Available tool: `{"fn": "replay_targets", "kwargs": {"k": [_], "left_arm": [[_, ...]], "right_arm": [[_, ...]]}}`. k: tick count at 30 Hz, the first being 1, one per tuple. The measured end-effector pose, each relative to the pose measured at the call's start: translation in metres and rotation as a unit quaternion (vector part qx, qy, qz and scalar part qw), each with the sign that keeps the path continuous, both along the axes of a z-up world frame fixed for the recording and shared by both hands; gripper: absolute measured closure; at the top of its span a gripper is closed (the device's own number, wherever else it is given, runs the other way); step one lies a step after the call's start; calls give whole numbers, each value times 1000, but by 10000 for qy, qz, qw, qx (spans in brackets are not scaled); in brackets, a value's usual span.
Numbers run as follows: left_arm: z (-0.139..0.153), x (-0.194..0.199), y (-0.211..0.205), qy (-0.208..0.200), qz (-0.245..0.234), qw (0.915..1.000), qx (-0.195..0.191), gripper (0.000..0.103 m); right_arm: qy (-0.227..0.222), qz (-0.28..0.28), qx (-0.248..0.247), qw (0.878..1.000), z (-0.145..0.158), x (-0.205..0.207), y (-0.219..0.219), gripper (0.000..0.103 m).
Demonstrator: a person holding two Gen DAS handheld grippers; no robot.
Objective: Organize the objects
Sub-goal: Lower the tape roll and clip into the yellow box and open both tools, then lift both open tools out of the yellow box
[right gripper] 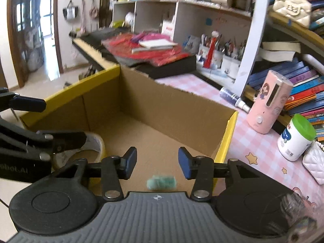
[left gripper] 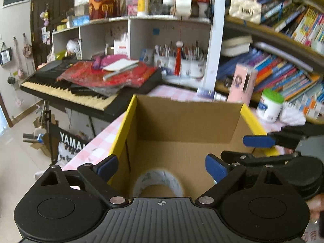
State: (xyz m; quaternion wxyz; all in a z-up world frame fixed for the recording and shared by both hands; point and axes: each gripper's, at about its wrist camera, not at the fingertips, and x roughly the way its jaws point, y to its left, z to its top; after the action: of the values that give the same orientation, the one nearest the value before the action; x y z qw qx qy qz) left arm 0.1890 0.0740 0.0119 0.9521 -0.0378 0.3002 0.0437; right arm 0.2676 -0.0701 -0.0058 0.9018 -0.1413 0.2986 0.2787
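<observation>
Both grippers hover over open cardboard box (left gripper: 182, 125) w/ yellow rim, on bench (right gripper: 261, 151) covered in pink-check cloth.

Left hand-held gripper (left gripper: 162, 167): jaws wide apart, nothing between the pads; tape roll (left gripper: 159, 184) lies on box floor right under it, at 6 o'clock in left wrist view, not touched.

Right hand-held gripper (right gripper: 158, 162): jaws partly open, pads clear of everything; small teal item (right gripper: 162, 182), blurred, can't tell what it is, sits on box floor just below the gap, approx 6 o'clock.

In right wrist view the tape roll shows at 9 o'clock, partly hidden by left gripper.

Outside box, 3 o'clock: pink cylinder device (right gripper: 269, 105), green-lid white jar (right gripper: 295, 137), both upright on bench. Keyboard piano (left gripper: 66, 93) at 10 o'clock beyond box.
</observation>
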Motion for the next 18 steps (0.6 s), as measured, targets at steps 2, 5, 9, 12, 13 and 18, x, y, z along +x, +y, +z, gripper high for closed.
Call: {"fn": "replay_targets", "kwargs": {"k": [2,5,9,12,13,18], "left_arm": [[4,-5,0,-122,28,9999,-30,9],[9,-16,2,-266,86,9995,-141,9],[11,-28,5,-366,135,9991,-184,8],[8,-39,5,-414,198,9989,-15,8],[7,-42,6,-372,212,9991,-56,8],[3,-60,13,-259,162,9993,-222,8]], "right_arm": [[-148,-96,87,9998,5,-9,-3,58],[-335,-265,241,9988,13,-21,-7,55],[-594,-510,349,9963,24,-41,-13,50],[-720,-855,444,9927,28,-58,-19,49],[-741,-958,465,9915,29,-64,-22,48],[-802,-1384,450,9861,26,-95,-25,44]]}}
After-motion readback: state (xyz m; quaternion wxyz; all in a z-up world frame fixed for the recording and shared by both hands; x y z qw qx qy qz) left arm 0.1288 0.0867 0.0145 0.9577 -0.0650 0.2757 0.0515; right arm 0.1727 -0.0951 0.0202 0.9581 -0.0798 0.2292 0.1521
